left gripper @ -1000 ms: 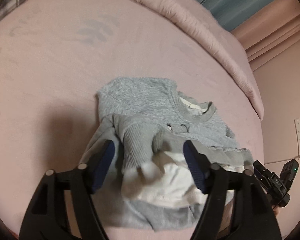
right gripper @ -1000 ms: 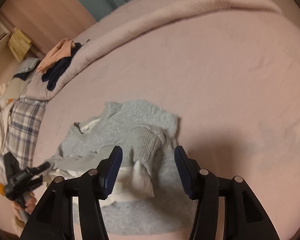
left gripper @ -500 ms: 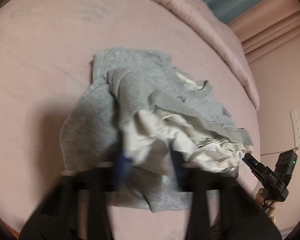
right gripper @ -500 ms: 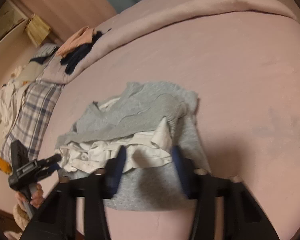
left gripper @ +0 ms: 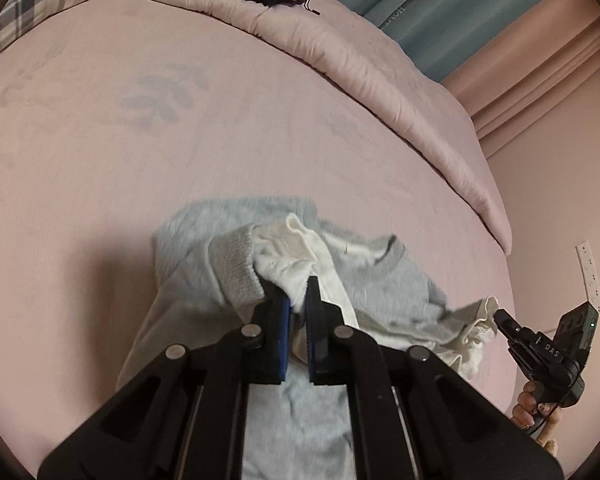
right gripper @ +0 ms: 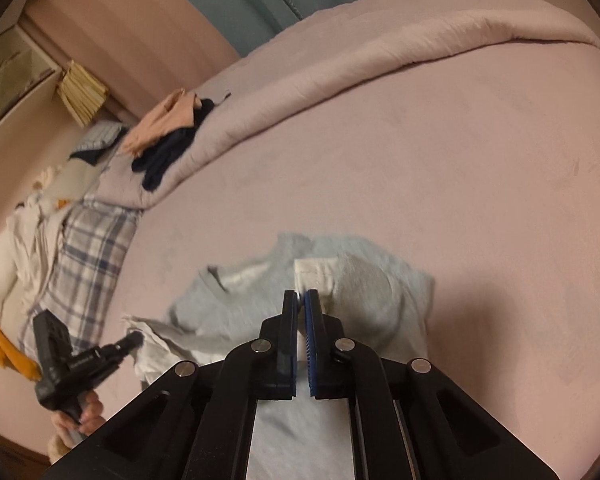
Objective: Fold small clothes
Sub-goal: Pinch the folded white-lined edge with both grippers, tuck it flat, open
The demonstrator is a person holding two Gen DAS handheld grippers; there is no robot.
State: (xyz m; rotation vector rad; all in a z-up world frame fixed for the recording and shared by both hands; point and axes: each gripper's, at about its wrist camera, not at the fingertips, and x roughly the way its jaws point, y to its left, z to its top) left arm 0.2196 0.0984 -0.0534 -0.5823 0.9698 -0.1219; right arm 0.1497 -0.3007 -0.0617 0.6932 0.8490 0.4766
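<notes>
Garment: small grey top point(left gripper: 396, 288) with white trim, on the pink bed point(left gripper: 180, 152), lower half lifted.
Left hand-held gripper point(left gripper: 296, 304): clamped on the hem.
Right hand-held gripper point(right gripper: 301, 300): pinched on the hem's other end.
Axis: hem spans gripper to gripper; neckline point(left gripper: 388, 256) lies beyond both.
Nearer: neither; fold likely goes away, toward neckline.

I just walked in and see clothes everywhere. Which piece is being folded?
Look at the wide pink bed. Near its front edge lies a small grey sweater, with white frilled trim, pinched by both grippers. The other clothes sit far back on the rolled duvet.
</notes>
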